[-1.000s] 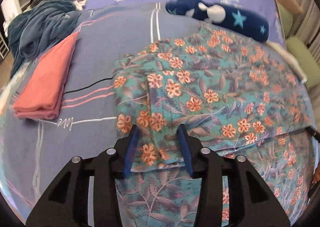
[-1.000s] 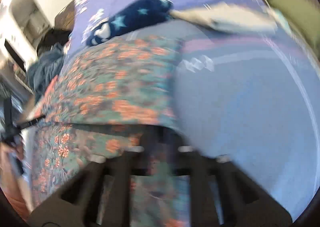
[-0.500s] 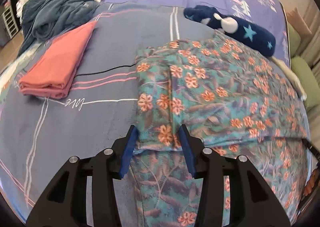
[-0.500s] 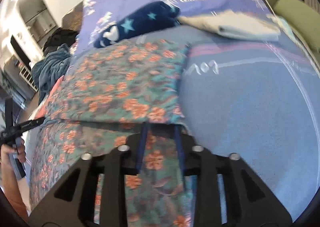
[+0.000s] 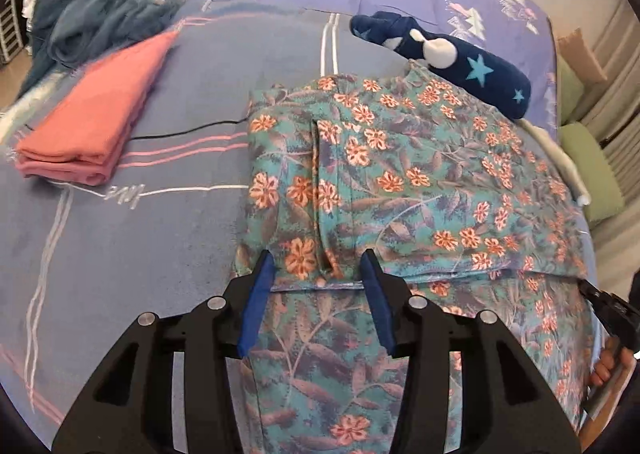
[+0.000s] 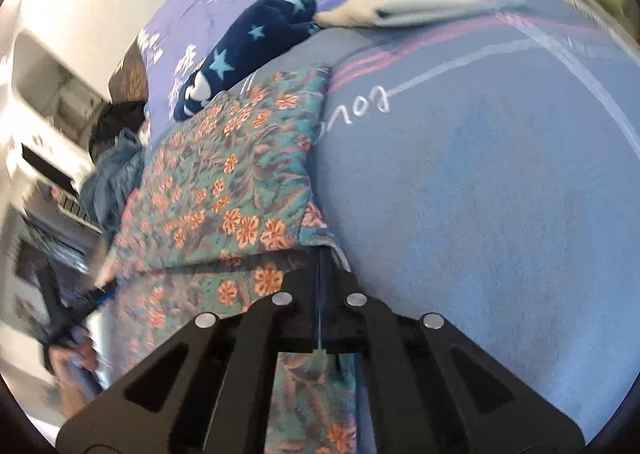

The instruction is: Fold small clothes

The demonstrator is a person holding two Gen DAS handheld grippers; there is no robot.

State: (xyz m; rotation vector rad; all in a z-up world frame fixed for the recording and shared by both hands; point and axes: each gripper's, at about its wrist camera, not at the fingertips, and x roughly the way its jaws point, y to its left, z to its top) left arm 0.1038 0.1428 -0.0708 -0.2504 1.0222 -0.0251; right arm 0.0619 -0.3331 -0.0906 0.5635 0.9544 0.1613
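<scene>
A floral garment (image 5: 400, 182) lies across the bed (image 5: 160, 262), filling the centre and lower right of the left wrist view, with its upper layer folded over a lower layer that runs toward the bottom edge. The left hand-held gripper (image 5: 316, 274) sits at the bottom centre of that view, its blue-padded fingers (image 5: 256, 302) spread apart on either side of the folded edge, released and pinching nothing. In the right wrist view the same garment (image 6: 224, 190) occupies the centre left, and the right hand-held gripper (image 6: 320, 266) at the bottom centre has its jaws pressed together, clenched at the garment's right-hand edge where the fold line meets the bed (image 6: 480, 214). A folded pink cloth (image 5: 92, 122) lies on the left of the left wrist view, well apart from the garment, with a rumpled blue blanket (image 5: 100, 18) in the upper left. A navy star-printed plush (image 5: 452, 58) lies at the garment's far edge, upper right of centre; it also shows in the upper left of the right wrist view (image 6: 240, 54).
</scene>
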